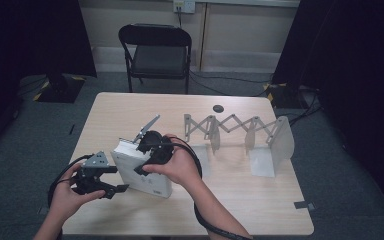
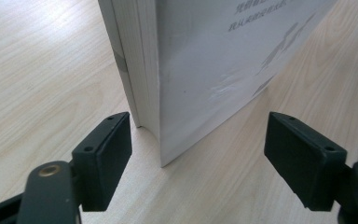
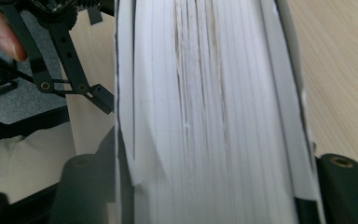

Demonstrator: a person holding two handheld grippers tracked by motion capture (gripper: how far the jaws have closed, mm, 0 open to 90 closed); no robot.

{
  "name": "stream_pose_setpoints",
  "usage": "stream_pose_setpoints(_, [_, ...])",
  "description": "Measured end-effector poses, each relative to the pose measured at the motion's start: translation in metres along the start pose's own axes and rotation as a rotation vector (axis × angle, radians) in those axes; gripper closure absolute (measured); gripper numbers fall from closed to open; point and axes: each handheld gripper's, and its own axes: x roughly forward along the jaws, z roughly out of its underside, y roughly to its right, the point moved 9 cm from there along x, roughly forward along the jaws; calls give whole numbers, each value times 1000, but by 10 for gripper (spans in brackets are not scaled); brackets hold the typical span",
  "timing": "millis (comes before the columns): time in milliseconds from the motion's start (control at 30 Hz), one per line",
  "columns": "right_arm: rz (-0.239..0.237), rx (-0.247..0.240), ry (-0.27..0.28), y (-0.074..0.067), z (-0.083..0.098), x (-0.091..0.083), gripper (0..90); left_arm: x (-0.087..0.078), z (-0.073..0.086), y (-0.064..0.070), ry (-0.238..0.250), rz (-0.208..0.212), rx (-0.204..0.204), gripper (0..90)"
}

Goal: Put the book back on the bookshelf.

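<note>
A thick white book point(image 1: 150, 182) stands on edge on the light wooden table point(image 1: 260, 210), left of its middle. My right gripper point(image 1: 142, 157) comes down on the book from above and is shut on it. In the right gripper view the page edges point(image 3: 205, 116) run up between its two jaws, which press on both covers point(image 3: 212, 186). My left gripper point(image 1: 117, 179) is held low at the book's near left corner and is open. Its pads point(image 2: 105, 154) stand wide apart with the book's bottom corner point(image 2: 168, 93) just ahead of them, untouched. The left gripper point(image 3: 98, 56) also appears beside the book.
A white folding rack point(image 1: 240, 132) with scissor links and upright plates stands stretched across the table's right half. A small dark disc point(image 1: 218, 108) lies near the far edge. A black folding chair point(image 1: 155, 50) stands beyond the table.
</note>
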Motion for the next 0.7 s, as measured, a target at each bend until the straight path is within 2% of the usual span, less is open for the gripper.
stream_pose_setpoints(67, [-2,-1,-6,-1,0,0,405,1,1,0,-3,0,-5,211])
stream_pose_setpoints(233, [37,-31,-20,0,0,0,460,1,2,-1,-3,0,-7,202])
stream_pose_setpoints(333, [39,-44,-41,-3,0,-1,483,0,3,-1,-3,-1,-5,198])
stream_pose_setpoints(533, [67,-40,-40,-4,0,-3,510,1,6,-3,-6,0,-5,184])
stream_pose_setpoints(700, [72,-33,-41,-5,1,-4,518,0,7,-5,0,-1,-10,181])
